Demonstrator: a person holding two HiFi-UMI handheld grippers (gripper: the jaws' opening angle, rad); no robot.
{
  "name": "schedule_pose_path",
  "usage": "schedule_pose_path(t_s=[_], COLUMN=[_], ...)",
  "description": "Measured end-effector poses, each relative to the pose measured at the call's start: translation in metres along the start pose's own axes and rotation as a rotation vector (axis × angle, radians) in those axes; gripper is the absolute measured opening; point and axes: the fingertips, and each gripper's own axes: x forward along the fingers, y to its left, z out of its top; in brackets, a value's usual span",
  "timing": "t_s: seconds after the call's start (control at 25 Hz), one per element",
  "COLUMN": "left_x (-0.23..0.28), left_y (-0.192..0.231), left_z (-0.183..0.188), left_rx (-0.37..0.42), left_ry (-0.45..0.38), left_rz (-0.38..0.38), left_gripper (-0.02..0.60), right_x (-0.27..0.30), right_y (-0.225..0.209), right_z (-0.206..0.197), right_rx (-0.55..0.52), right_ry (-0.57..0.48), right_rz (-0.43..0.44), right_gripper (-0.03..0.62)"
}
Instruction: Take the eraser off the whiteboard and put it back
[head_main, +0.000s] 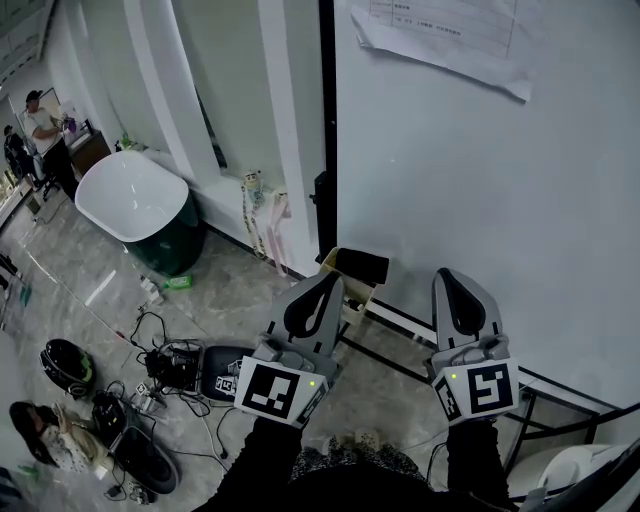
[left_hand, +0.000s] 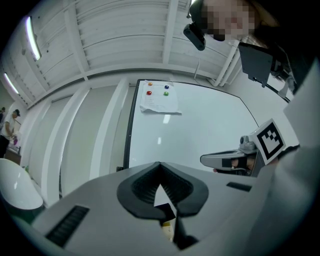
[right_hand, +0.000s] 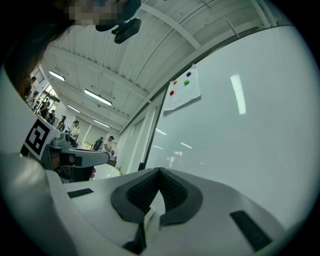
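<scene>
Whiteboard (head_main: 480, 180) fills the right, a paper sheet (head_main: 440, 35) at its top. Left gripper (head_main: 322, 280) and right gripper (head_main: 452, 276) hover near it, fingers (right_hand: 176, 193) clenched and empty.

The left hand-held gripper (head_main: 328, 282) and right hand-held gripper (head_main: 452, 276) sat side by side, the whiteboard (head_main: 480, 180) straight ahead of both. A paper sheet (head_main: 440, 35) hung on it, high above the right one. Just past the left one's tip, a dark block (head_main: 362, 266) lay on a small box (head_main: 356, 297). The bathtub (head_main: 130, 205) stood well off to its left, with cables (head_main: 170, 365) on the floor (head_main: 230, 290) below.
</scene>
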Motion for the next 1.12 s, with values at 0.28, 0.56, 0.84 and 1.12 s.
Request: schedule_pose_path(t_s=[0.28,0.56,0.84,1.12], left_x=[0.002,0.002,0.003,0.002], left_y=[0.001,0.004,0.007,0.009], left_z=[0.001,0.004,0.003,0.005], left_rx=[0.003,0.009,0.006,0.007], left_ry=[-0.005,-0.011,-0.01,-0.013], left_rz=[0.016,0.02,0.02,0.021], left_gripper=[0.006,0.006,0.006,0.006], right_x=[0.005,0.011,0.015,0.017], right_y=[0.001,0.006,0.007,0.009], right_z=[-0.001,-0.002,-0.002,-0.002], right_rx=[-0.011,-0.019,-0.015,-0.026], right_ry=[0.005,0.005,0.01,0.015], right_rz=[0.027,0.046,0.046,0.047], right_gripper=[0.006,0.006,0.006,0.006])
